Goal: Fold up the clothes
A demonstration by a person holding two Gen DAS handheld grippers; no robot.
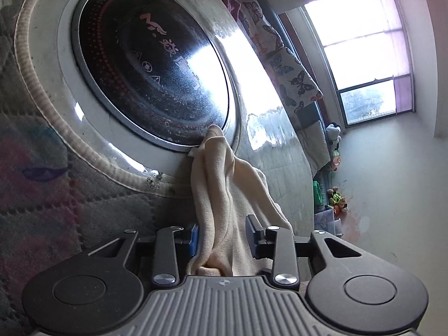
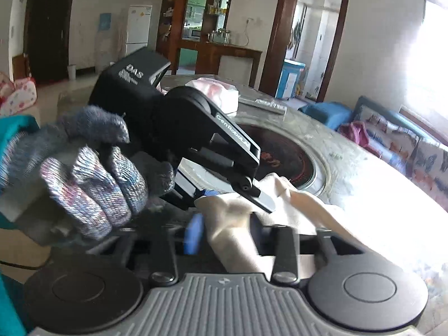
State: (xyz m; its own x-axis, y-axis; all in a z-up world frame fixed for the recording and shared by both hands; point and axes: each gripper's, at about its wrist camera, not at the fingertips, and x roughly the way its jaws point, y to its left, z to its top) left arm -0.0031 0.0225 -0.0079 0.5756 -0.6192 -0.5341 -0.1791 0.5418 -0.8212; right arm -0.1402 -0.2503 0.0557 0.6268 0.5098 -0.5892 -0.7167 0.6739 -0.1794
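A cream cloth [image 1: 215, 196] lies bunched on a round table [image 1: 280, 154], its tip touching the rim of the dark glass disc [image 1: 151, 64] set in the tabletop. My left gripper [image 1: 222, 238] is shut on a thick fold of the cloth, which spills over its right finger. In the right wrist view the cream cloth [image 2: 302, 204] stretches right across the table [image 2: 364, 162]. My right gripper [image 2: 224, 235] is shut on its near end. The left gripper [image 2: 260, 198] comes in from the left, held by a gloved hand [image 2: 92, 184], and pinches the same cloth just beyond.
A pink-and-white packet [image 2: 218, 92] and a flat grey object [image 2: 266, 105] lie at the table's far side. A sofa with butterfly-print cushions [image 2: 406, 145] runs along the wall under a bright window [image 1: 364, 56]. A quilted cover [image 1: 42, 182] hangs off the table's edge.
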